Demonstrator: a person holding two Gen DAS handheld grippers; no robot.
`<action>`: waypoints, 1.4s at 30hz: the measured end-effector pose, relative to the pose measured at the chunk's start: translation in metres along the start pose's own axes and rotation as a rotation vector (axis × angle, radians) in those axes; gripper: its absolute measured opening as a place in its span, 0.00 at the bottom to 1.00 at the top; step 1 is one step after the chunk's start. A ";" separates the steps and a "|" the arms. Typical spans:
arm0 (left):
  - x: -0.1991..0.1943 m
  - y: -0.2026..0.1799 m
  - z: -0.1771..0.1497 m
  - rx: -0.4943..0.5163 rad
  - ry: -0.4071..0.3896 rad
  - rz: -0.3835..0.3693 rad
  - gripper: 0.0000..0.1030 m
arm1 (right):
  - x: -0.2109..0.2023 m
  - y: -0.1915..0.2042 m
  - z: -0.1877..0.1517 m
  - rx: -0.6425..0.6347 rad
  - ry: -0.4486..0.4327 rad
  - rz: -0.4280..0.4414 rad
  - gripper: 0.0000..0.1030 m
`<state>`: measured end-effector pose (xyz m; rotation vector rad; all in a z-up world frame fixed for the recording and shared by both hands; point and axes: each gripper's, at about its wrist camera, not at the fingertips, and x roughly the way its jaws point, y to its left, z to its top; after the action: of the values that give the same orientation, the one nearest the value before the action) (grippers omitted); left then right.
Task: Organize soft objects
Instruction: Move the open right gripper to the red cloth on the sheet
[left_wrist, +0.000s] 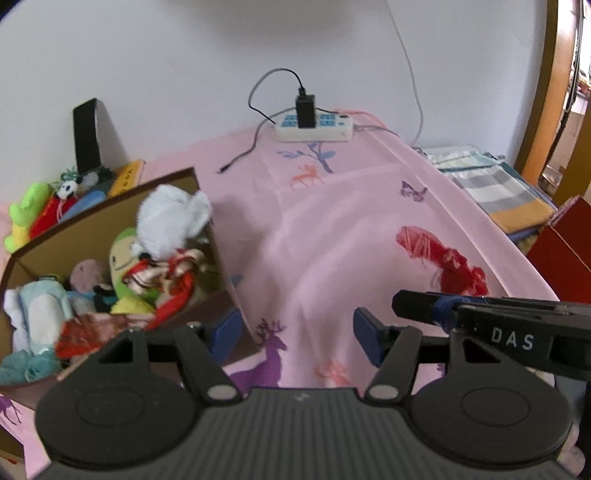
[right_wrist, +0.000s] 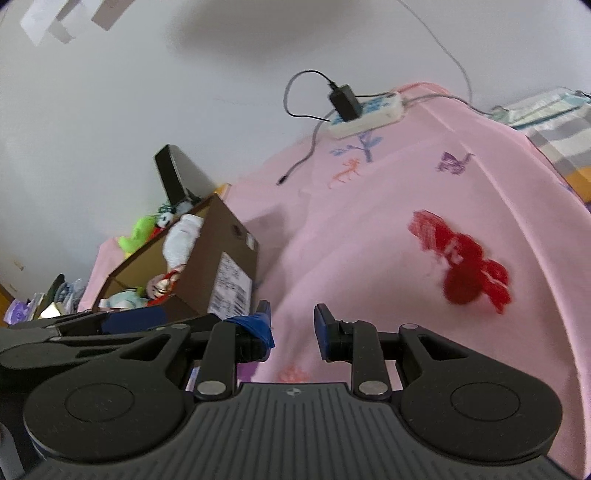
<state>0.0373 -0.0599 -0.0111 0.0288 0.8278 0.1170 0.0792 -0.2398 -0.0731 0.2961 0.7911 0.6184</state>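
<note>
Pink cloth (left_wrist: 332, 229) with deer prints covers the surface, white wall behind (power strip (left_wrist: 314, 127) at the top centre). Cardboard box (left_wrist: 207, 254) of soft toys sits left; red yarn toy (right_wrist: 465, 266) lies right of centre. Left claw (left_wrist: 293, 332) spread, empty; right claw (right_wrist: 291, 328) apart, empty.

A bed under a pink sheet (left_wrist: 332, 229) printed with deer carries a red tasselled ornament (left_wrist: 443, 258), an open cardboard box (left_wrist: 207, 243) brimming with plush toys, a white power strip (left_wrist: 314, 129) by the wall, and folded striped cloths (left_wrist: 491, 184).
</note>
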 end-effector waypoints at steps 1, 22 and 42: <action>0.002 -0.002 -0.001 0.001 0.008 -0.005 0.63 | 0.000 -0.002 0.000 0.005 0.004 -0.007 0.07; 0.063 -0.062 -0.005 0.101 0.157 -0.132 0.63 | -0.013 -0.052 0.004 0.084 -0.006 -0.140 0.08; 0.109 -0.079 0.009 0.076 0.135 -0.393 0.63 | 0.014 -0.088 0.038 0.103 0.007 -0.236 0.10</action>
<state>0.1243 -0.1258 -0.0906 -0.0706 0.9575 -0.2856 0.1504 -0.3009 -0.0963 0.2897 0.8514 0.3574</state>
